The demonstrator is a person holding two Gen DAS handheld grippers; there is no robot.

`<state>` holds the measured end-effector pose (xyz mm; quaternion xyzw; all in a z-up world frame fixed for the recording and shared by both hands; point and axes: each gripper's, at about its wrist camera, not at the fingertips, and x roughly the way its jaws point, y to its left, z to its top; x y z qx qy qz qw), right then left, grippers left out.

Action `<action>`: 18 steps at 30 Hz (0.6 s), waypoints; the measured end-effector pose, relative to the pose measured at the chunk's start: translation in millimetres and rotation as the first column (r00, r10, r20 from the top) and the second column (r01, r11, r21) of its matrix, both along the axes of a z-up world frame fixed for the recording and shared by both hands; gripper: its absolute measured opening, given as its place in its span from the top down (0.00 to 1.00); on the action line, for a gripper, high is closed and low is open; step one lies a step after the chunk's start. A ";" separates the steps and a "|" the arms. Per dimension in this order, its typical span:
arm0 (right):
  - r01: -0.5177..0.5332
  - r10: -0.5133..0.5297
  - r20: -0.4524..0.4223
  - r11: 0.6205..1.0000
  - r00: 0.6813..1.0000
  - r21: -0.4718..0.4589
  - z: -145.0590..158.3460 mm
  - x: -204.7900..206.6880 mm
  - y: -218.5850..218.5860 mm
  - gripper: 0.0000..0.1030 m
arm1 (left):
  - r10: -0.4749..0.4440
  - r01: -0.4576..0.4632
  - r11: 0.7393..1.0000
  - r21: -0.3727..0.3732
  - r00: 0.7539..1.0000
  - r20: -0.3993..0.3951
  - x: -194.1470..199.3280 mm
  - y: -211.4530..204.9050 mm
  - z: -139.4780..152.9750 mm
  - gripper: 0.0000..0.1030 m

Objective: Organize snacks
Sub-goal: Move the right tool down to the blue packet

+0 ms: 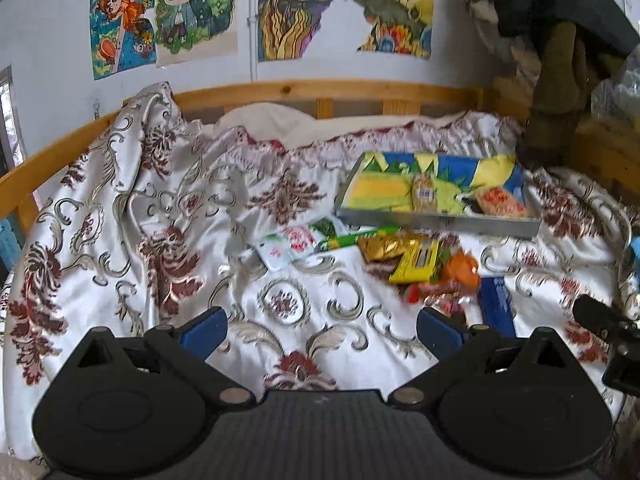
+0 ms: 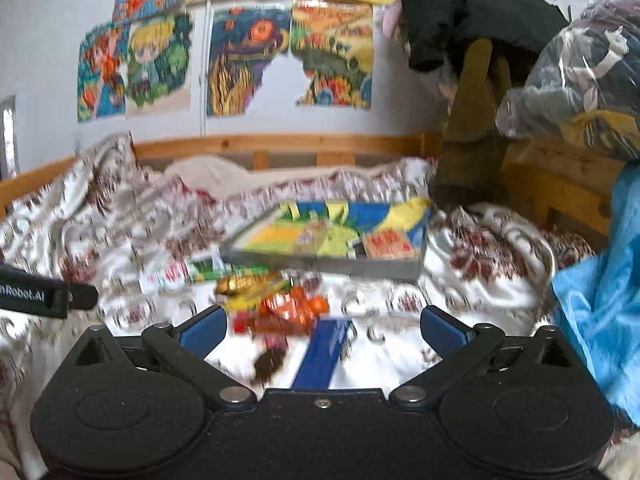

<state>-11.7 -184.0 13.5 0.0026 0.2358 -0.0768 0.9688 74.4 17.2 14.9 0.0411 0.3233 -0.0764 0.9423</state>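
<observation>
Snacks (image 1: 416, 260) are lying on the bed (image 1: 280, 304) by a tray (image 1: 436, 220); the left gripper (image 1: 320, 330) and right gripper (image 2: 322, 330) are gaping, holding nothing.

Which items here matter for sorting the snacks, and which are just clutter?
Job: shallow grey tray with colourful liner; loose snack packets; long blue box.

Clutter: patterned satin bedspread; wall posters; clear plastic bag of clothes.
</observation>
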 end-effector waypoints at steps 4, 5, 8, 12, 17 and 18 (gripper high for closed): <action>-0.002 0.002 -0.023 1.000 1.000 -0.016 -3.6 -1.3 5.4 0.01 | -0.002 0.003 0.999 0.050 1.000 -0.031 -4.3 -4.0 -6.3 0.00; 0.001 -0.001 -0.029 1.000 1.000 -0.018 -4.3 -1.4 6.1 0.01 | -0.002 0.004 0.998 0.057 1.000 -0.031 -5.9 -4.9 -7.3 0.00; 0.008 -0.008 -0.055 1.000 0.998 -0.008 -6.4 0.7 3.8 0.01 | -0.008 0.010 0.997 0.071 0.999 -0.038 -10.1 -6.0 -9.7 0.00; 0.036 -0.035 -0.106 0.999 0.994 0.004 -10.8 6.4 -0.4 0.01 | -0.008 0.013 0.997 0.081 0.998 -0.068 -11.6 -7.3 -13.6 0.00; 0.083 -0.082 -0.166 0.997 0.983 0.003 -17.2 13.2 -4.9 0.01 | -0.012 0.023 0.994 0.106 0.995 -0.100 -9.7 -10.9 -18.8 0.00; 0.096 -0.094 -0.176 0.995 0.980 0.001 -18.5 14.5 -6.0 0.01 | -0.014 0.026 0.994 0.106 0.993 -0.114 -8.6 -11.1 -20.1 0.00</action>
